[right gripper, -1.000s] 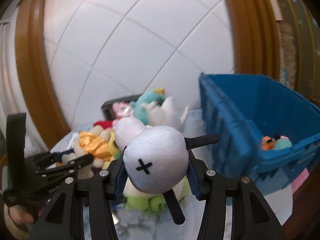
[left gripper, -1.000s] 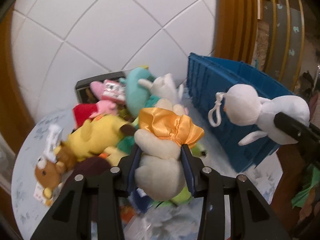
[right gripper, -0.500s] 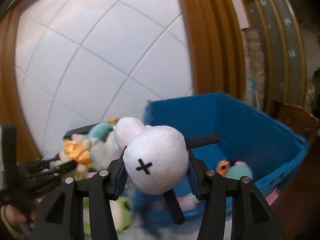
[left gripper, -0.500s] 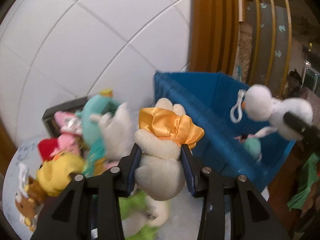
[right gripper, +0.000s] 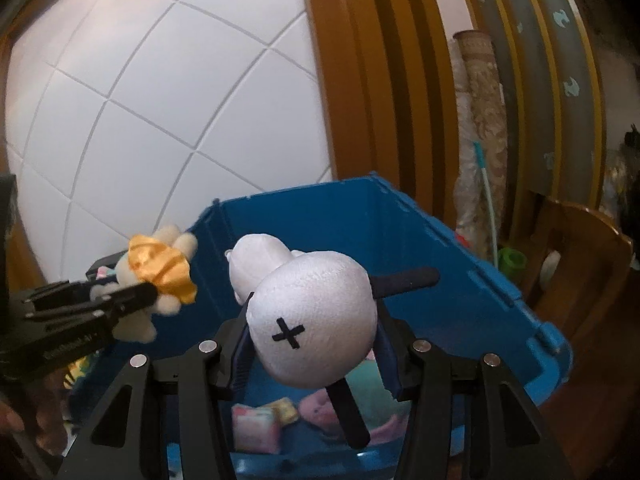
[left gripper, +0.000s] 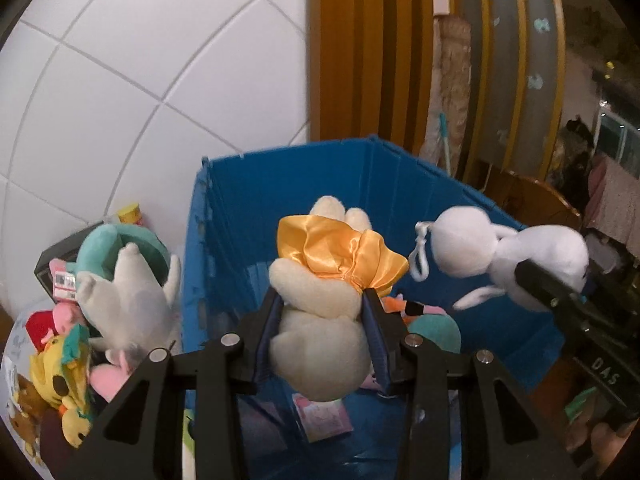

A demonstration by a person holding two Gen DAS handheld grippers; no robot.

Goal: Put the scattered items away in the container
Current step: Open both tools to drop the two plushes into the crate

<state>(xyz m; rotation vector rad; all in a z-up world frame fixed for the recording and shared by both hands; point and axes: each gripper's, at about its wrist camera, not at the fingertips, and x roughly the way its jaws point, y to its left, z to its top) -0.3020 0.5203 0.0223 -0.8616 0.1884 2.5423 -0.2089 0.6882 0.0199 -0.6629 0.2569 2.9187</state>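
Left wrist view: left tool (left gripper: 322,316) is gripping a cream plush with an orange bow (left gripper: 320,320) over the blue crate (left gripper: 280,184). Several toys are lying inside; a pile of plush toys (left gripper: 120,300) is waiting on the table (left gripper: 12,360), left, beside a white tiled wall (left gripper: 160,80).

Right wrist view: right tool (right gripper: 314,340) is clamping a white plush (right gripper: 312,320) above the crate, with wooden trim (right gripper: 360,80) standing behind.

Both wrist cams close, angled down into blue bin (left gripper: 304,184); shared: bin interior.
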